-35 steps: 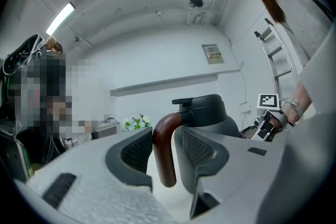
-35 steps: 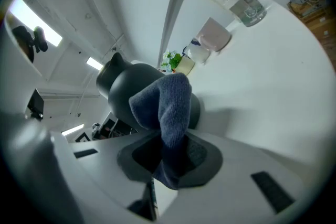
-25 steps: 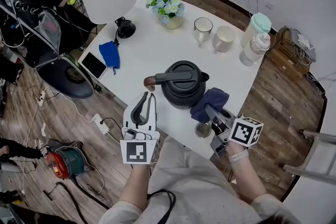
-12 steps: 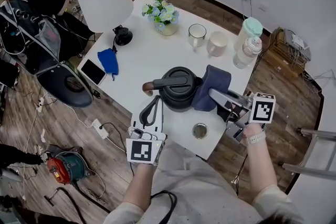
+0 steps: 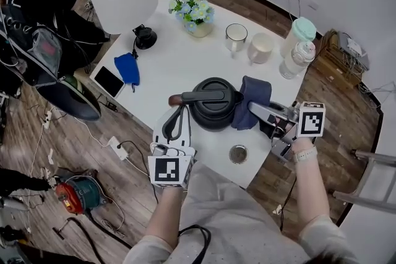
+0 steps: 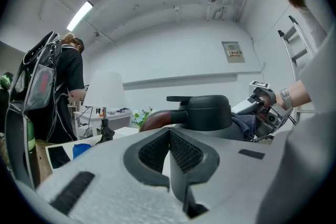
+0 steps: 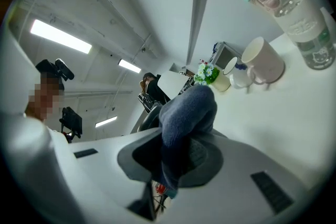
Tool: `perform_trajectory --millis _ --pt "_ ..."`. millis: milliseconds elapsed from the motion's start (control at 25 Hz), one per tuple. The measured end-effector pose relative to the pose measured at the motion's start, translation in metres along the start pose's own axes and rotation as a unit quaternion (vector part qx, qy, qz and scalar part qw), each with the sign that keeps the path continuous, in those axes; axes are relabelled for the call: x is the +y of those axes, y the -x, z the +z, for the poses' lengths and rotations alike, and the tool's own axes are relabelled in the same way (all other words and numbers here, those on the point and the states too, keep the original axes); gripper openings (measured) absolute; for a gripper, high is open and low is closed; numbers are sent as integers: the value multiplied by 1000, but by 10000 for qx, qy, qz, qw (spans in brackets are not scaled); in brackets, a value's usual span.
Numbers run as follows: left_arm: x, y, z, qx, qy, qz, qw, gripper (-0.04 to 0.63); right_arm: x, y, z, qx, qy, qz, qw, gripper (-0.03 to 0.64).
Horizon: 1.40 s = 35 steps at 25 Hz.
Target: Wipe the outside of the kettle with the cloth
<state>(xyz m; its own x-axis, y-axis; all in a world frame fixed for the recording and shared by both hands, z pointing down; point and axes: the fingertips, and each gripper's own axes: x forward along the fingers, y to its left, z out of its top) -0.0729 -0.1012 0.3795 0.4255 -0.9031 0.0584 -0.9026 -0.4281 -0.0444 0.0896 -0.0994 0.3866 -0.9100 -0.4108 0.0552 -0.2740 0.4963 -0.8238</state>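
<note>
White table (image 5: 167, 65) fills my head view. From the left, a pot (image 5: 201, 25) holds flowers. Next come a glass mug (image 5: 237, 36) and a white mug (image 5: 262, 46), whose contents I cannot tell, then a mint-lidded bottle (image 5: 301, 31) and a clear bottle (image 5: 296, 59). The kettle (image 5: 213, 102) stands upright at the near middle with its lid on. Its handle (image 5: 198, 97) lies across the top, brown end pointing left. My left gripper's (image 5: 176, 115) jaws are pressed together on nothing, just short of that end. My right gripper's (image 5: 253, 108) jaws pinch the blue cloth (image 5: 250, 96) against the kettle's right side.
</note>
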Motion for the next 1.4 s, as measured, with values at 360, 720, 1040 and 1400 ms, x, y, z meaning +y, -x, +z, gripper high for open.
perform_trajectory --millis 360,720,1040,1400 --pt "36 -12 -6 -44 52 -122 9999 6 15 -18 -35 379 -175 248 9988 55" --pt "39 -30 -4 -49 -217 -585 9980 6 28 -26 -60 366 -369 478 9975 55" --pt "28 -33 3 -66 -302 -930 9952 8 -6 -15 -88 506 -580 -120 9970 55" --pt "47 -46 10 -205 -170 -815 9963 8 -9 -35 -119 503 -951 -168 9940 55"
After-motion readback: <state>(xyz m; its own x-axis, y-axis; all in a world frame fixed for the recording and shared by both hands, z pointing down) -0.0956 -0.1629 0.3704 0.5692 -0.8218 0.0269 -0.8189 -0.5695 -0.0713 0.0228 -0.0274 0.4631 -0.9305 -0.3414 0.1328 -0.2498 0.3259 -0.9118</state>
